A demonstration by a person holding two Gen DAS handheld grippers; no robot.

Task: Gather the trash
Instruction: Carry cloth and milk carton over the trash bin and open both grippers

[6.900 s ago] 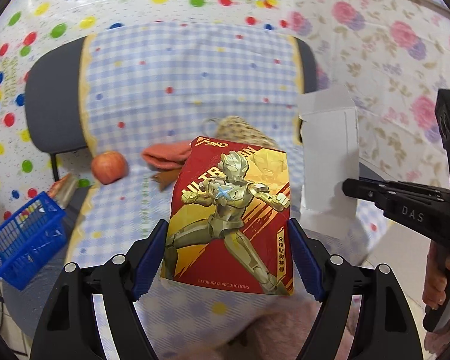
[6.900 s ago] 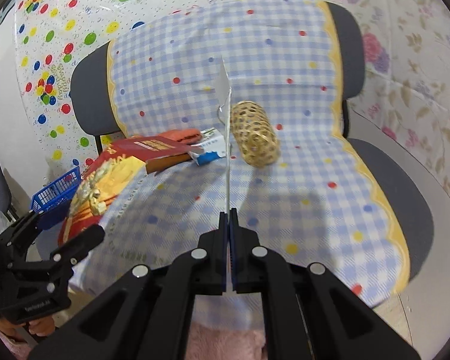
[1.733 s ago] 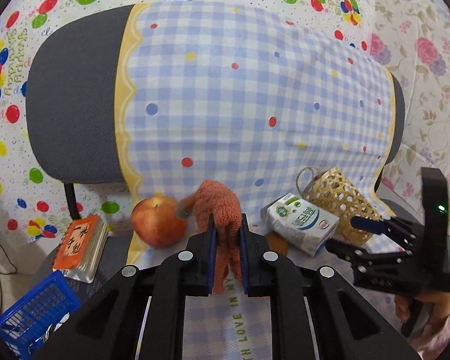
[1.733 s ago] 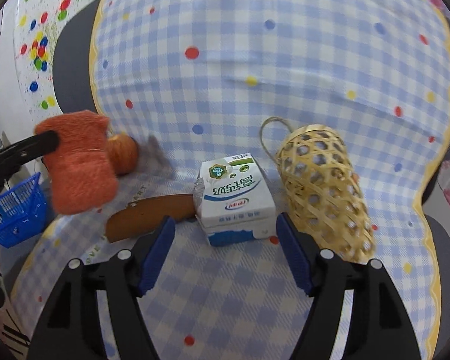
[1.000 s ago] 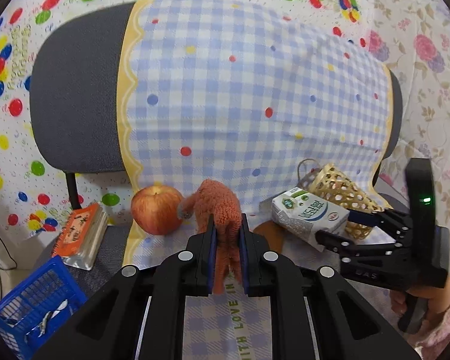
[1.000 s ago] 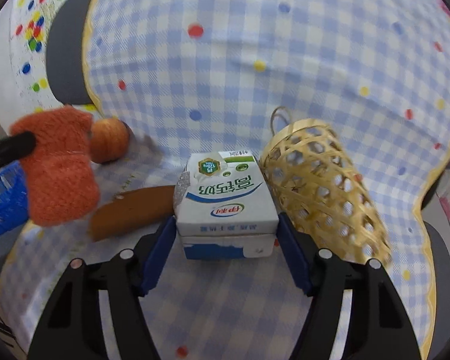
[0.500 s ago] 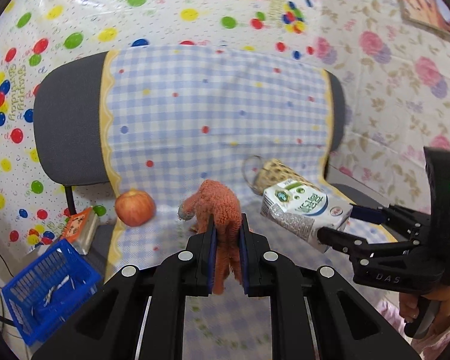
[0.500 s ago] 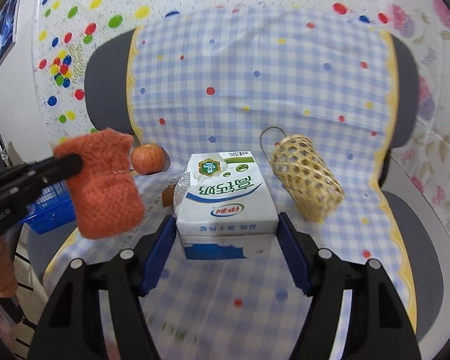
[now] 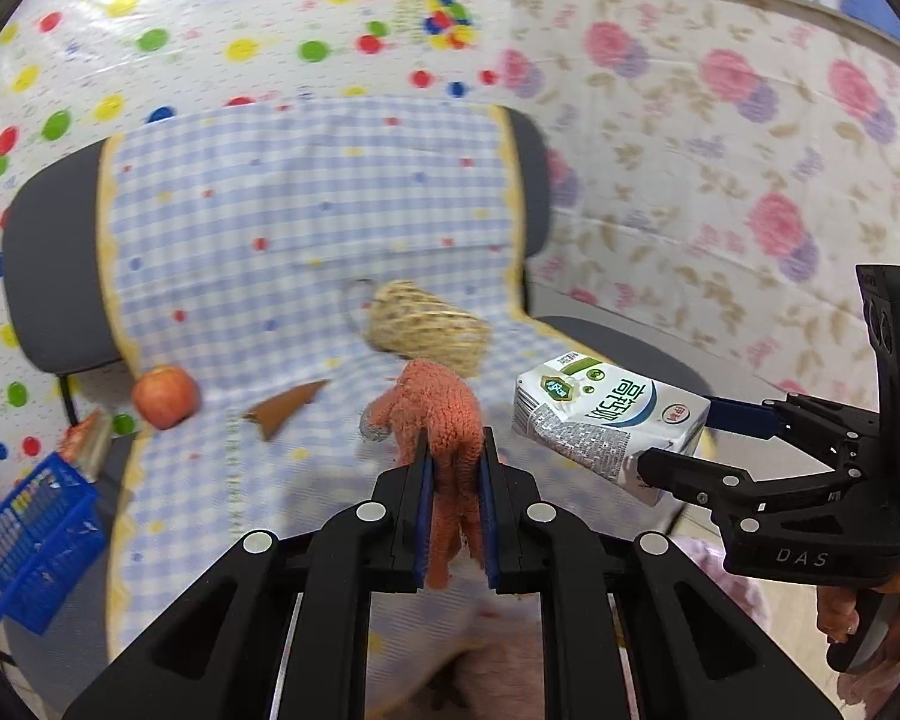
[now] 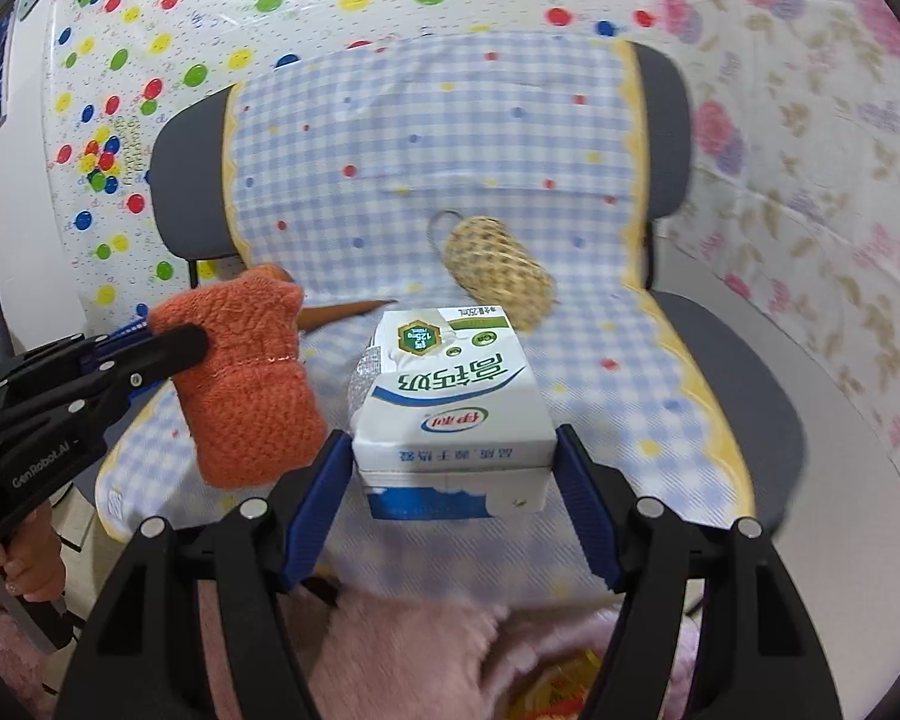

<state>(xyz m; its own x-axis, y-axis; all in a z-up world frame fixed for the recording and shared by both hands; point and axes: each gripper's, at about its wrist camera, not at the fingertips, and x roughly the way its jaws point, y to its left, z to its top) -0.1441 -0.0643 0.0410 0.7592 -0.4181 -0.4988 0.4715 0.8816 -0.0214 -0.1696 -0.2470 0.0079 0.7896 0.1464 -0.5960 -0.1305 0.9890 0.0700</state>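
My left gripper (image 9: pixel 455 462) is shut on an orange knitted cloth (image 9: pixel 444 420) and holds it in the air in front of the chair seat; the cloth also shows in the right wrist view (image 10: pixel 243 384). My right gripper (image 10: pixel 453 468) is shut on a white milk carton (image 10: pixel 450 408) and holds it above the seat's front edge; the carton shows at the right of the left wrist view (image 9: pixel 606 420). On the checked seat cover (image 9: pixel 306 228) lie a brown scrap (image 9: pixel 285 408) and an apple (image 9: pixel 165 397).
A woven bamboo basket (image 10: pixel 498 273) lies on its side on the seat. A blue plastic crate (image 9: pixel 30 546) stands on the floor at the left, with an orange packet (image 9: pixel 87 438) beside it. Pink fluffy fabric (image 10: pixel 414 654) lies below the grippers. Patterned sheets cover the walls.
Both grippers have pulled back from the chair and risen, each keeping its load. The chair looks smaller and farther away.
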